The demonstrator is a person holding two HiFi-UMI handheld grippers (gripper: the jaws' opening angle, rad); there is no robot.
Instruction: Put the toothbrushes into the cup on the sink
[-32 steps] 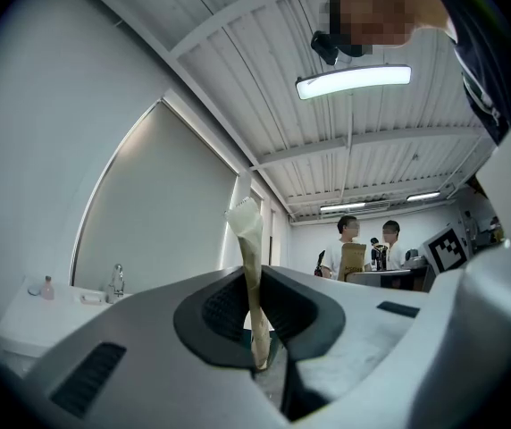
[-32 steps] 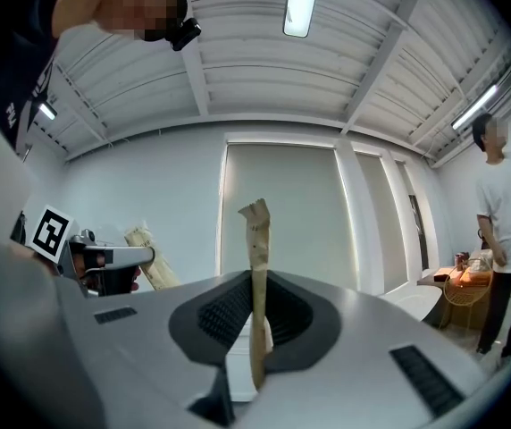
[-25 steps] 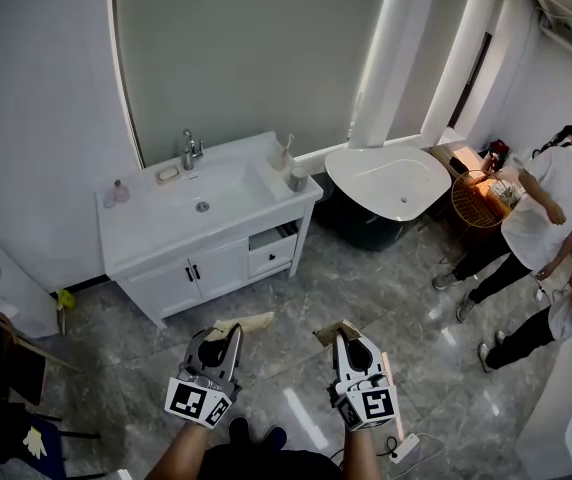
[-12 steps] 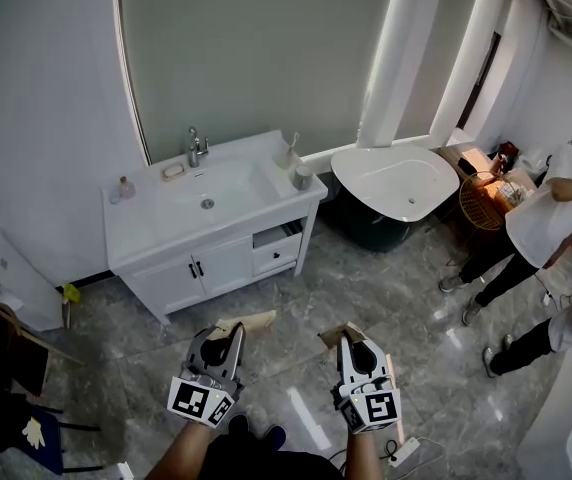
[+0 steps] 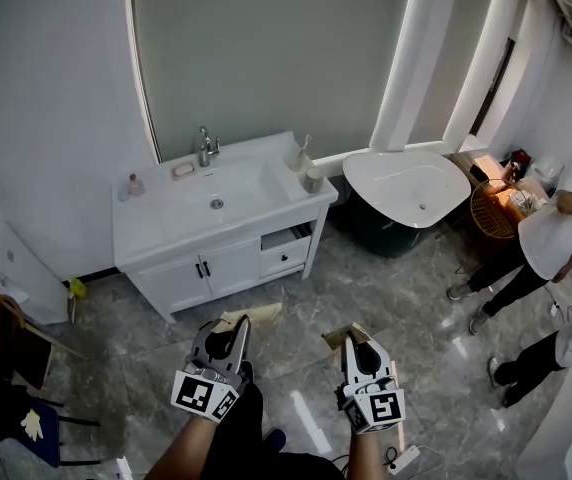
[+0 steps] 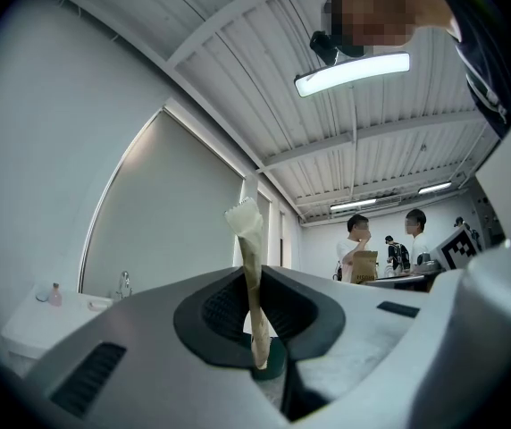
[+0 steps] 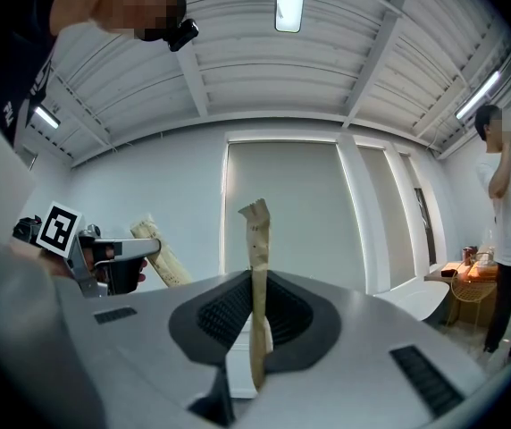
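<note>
My left gripper [image 5: 236, 328] is shut on a toothbrush in a tan paper wrapper [image 5: 253, 315], low in the head view. My right gripper [image 5: 352, 344] is shut on a second wrapped toothbrush [image 5: 337, 335]. In the left gripper view the wrapper [image 6: 250, 266] stands upright between the pads of the left gripper [image 6: 257, 333]. The right gripper view shows the same on the right gripper [image 7: 257, 333], with its wrapper [image 7: 257, 257] upright. The grey cup [image 5: 313, 179] stands on the right end of the white sink counter [image 5: 156, 230], well ahead of both grippers.
A faucet [image 5: 206, 148], a soap dish and a small bottle [image 5: 134, 183] sit on the vanity. A white tub [image 5: 411, 183] and a wire basket [image 5: 491, 208] stand right of it. People [image 5: 566, 223] stand at far right. A power strip [image 5: 406, 460] lies on the marble floor.
The vanity and tub have shifted right and slightly down in the head view as the camera moved. Both grippers keep their hold and stay in the same place in the picture.
</note>
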